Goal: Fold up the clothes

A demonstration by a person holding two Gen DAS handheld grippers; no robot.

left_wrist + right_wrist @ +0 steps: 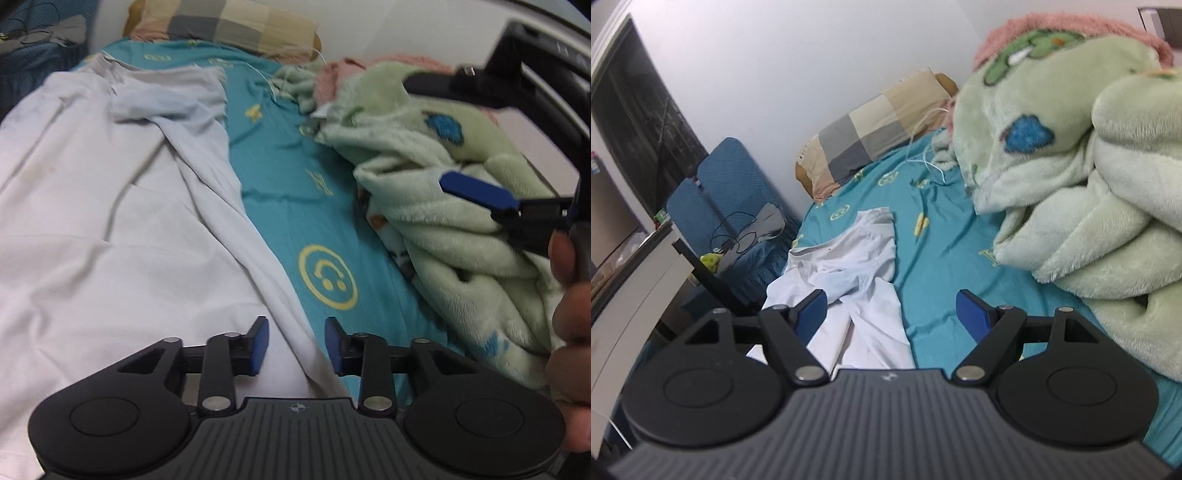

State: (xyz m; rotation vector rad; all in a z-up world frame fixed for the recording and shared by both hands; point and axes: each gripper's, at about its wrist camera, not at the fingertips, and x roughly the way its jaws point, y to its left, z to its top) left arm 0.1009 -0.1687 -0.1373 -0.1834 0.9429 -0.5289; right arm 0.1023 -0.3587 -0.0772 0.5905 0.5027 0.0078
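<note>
Left wrist view first: my left gripper (296, 345) hangs over the edge of the crumpled white cotton shirt (110, 221) on the teal smiley-print bedsheet (314, 206). Its blue pads stand a little apart and pinch nothing.

Right wrist view: my right gripper (891, 314) is wide open and empty above the shirt (849, 266), beside a fluffy green blanket (1071, 184).

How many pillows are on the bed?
1. The checked pillow lies at the head of the bed, against the wall, beyond the white shirt. The green blanket may hide another one.
</note>
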